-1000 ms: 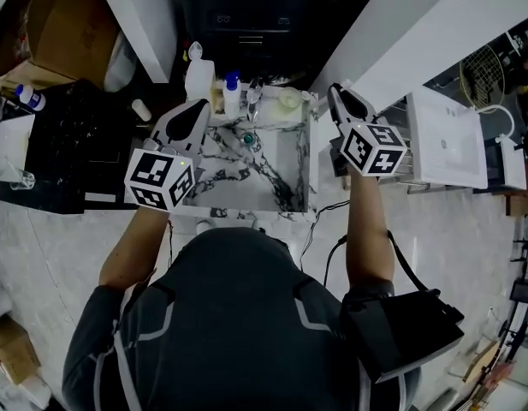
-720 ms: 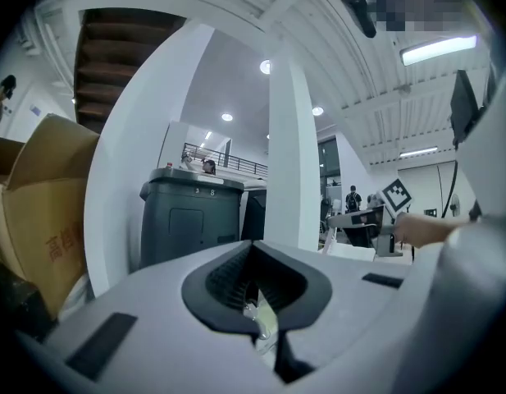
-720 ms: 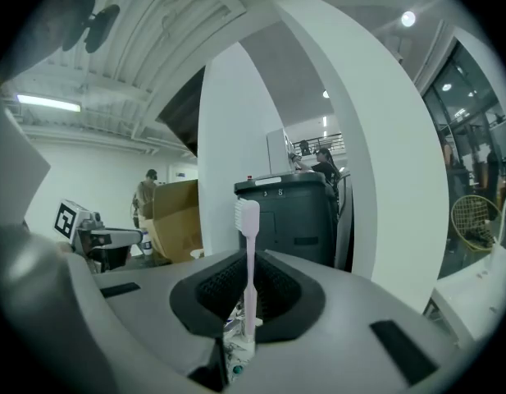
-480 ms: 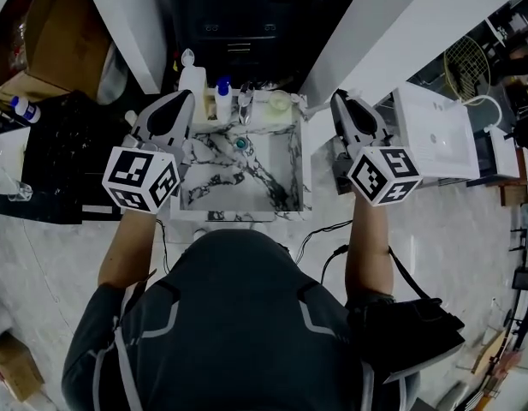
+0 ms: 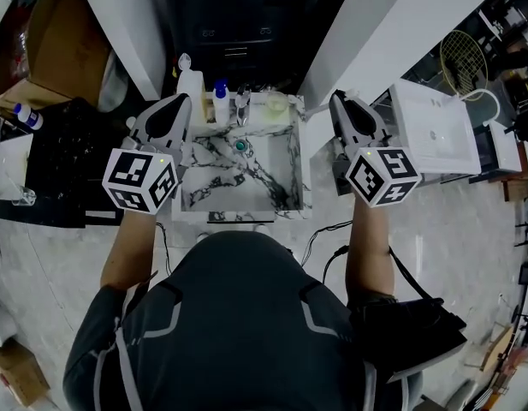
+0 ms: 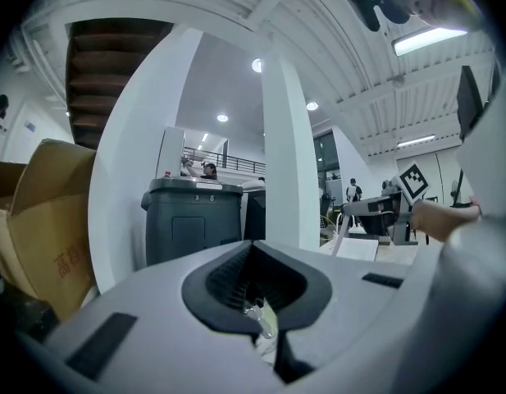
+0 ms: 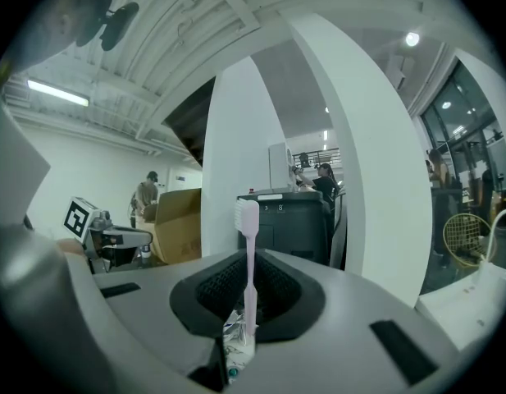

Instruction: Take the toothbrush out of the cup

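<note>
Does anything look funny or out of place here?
Just one thing: a pink toothbrush stands straight up, bristles on top, pinched in the right tool and held in the air. Nothing looks spilled or broken.

Sink (image 5: 281, 157): centre, right in front of person, betw. the two grippers.
Drain (image 5: 240, 145): in sink, nr back wall.
Back rim, L to R: tall bottle (image 5: 189, 82), small bottle (image 5: 221, 101), tap (image 5: 243, 105), round container (image 5: 279, 103).
L gripper (image 5: 176, 103): over sink's L edge, just beside tall bottle.
R gripper (image 5: 338, 103): outside sink, just R of its R wall.
Toothbrush (image 7: 249, 253): upright betw. R gripper's jaws, head up.
Second basin (image 5: 435, 131): R of R gripper.
Black table (image 5: 67, 148): L of L gripper.
Box (image 5: 58, 32): behind black table.
Bin (image 7: 289, 216): ahead of both grippers, betw. two pillars.
</note>
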